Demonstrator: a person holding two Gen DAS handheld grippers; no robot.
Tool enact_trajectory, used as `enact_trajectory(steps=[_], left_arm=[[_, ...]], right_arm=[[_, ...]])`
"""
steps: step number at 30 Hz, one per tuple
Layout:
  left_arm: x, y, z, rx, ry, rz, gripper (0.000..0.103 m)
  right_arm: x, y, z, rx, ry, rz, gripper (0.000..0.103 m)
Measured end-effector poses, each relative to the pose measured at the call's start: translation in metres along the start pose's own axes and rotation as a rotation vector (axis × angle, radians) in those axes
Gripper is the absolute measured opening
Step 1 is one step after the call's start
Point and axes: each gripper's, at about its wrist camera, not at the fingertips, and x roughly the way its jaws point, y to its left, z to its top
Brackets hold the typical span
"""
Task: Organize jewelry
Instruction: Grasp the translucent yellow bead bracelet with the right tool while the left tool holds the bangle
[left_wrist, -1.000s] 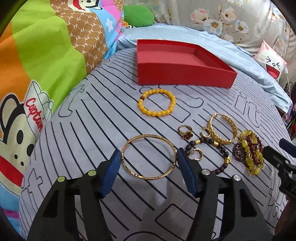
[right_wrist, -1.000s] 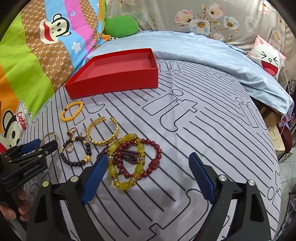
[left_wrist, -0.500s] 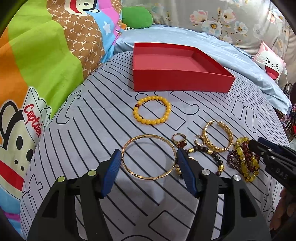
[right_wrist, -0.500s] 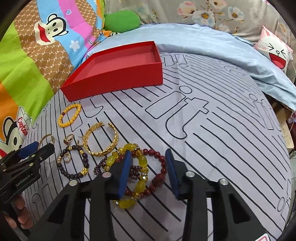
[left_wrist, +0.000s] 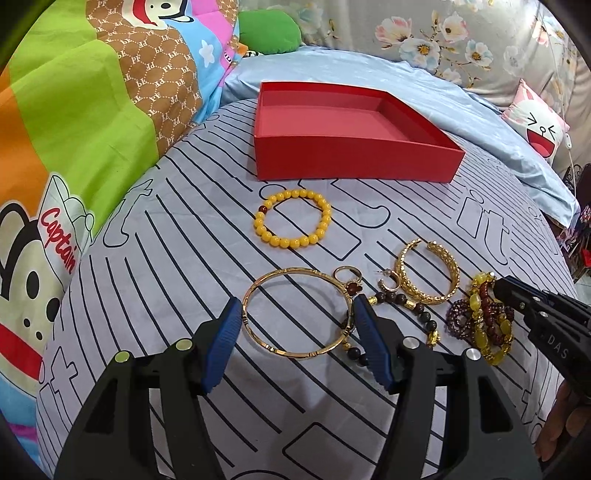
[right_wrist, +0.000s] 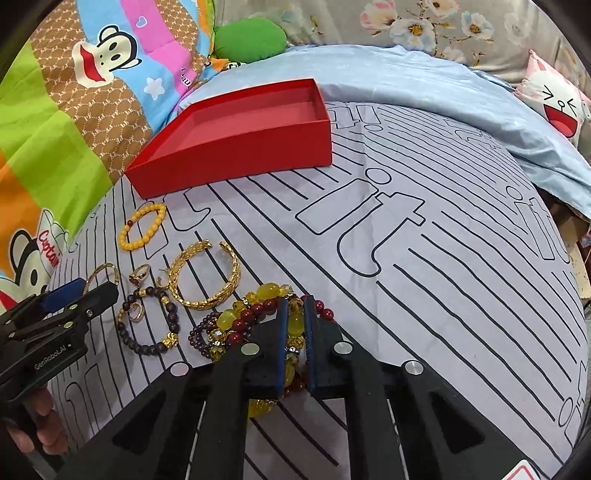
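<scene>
A thin gold bangle lies flat on the striped bedspread between the blue pads of my left gripper, which is open around it; whether the pads touch it I cannot tell. My right gripper is shut on the pile of yellow and dark red bead bracelets, seen from the side in the left wrist view. An empty red box stands at the back. A yellow bead bracelet, a gold cuff, a ring, a small earring and a dark bead bracelet lie between.
A bright cartoon quilt rises at the left. A light blue sheet and a white face cushion lie behind and to the right. The bed edge drops off at the right.
My right gripper has closed from wide open onto the bead bracelet pile. My left gripper has stayed open around the gold bangle, moving slightly forward.
</scene>
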Motion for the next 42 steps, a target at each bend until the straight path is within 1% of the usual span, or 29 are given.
enact_trajectory(steps=[5, 6, 9, 12, 15, 17, 19, 21, 26, 31, 34, 39, 42], left_arm=[[-0.009, 0.000, 0.002, -0.005, -0.013, -0.004, 0.059], [-0.012, 0.000, 0.003, -0.004, -0.017, -0.005, 0.059], [-0.019, -0.002, 0.006, -0.002, -0.025, -0.011, 0.059], [-0.025, -0.003, 0.007, -0.001, -0.036, -0.014, 0.059], [-0.029, -0.004, 0.005, 0.001, -0.040, -0.017, 0.059], [-0.030, -0.004, 0.003, 0.002, -0.039, -0.016, 0.059], [-0.029, -0.004, 0.002, 0.004, -0.034, -0.017, 0.059], [-0.028, -0.005, 0.001, 0.004, -0.030, -0.017, 0.059], [-0.024, -0.004, 0.000, 0.003, -0.019, -0.016, 0.059], [-0.018, -0.003, 0.001, 0.000, -0.009, -0.016, 0.059], [-0.015, -0.002, 0.002, -0.004, -0.003, -0.014, 0.059], [-0.012, -0.002, 0.002, -0.006, 0.004, -0.013, 0.059], [-0.011, -0.002, 0.002, -0.007, 0.005, -0.013, 0.059]], right_arm=[[-0.020, 0.001, 0.007, -0.001, -0.041, 0.014, 0.007], [-0.025, 0.002, 0.009, -0.003, -0.051, 0.016, 0.000], [-0.041, 0.004, 0.016, -0.010, -0.084, 0.019, 0.001], [-0.048, 0.005, 0.018, -0.020, -0.102, 0.006, 0.001], [-0.041, 0.004, 0.013, -0.033, -0.070, -0.001, 0.001], [-0.031, 0.002, 0.007, -0.035, -0.039, -0.003, 0.008], [-0.020, 0.001, 0.002, -0.033, -0.014, -0.007, 0.013], [-0.010, -0.001, -0.001, -0.019, 0.017, 0.003, 0.013], [0.002, -0.001, -0.005, -0.020, 0.036, -0.002, 0.018], [0.006, 0.003, -0.003, -0.022, 0.049, 0.019, 0.018], [0.006, 0.009, -0.002, -0.050, 0.047, 0.013, 0.018], [0.014, 0.003, -0.002, -0.022, 0.063, 0.025, 0.018], [0.014, 0.002, -0.001, -0.021, 0.059, 0.027, 0.017]])
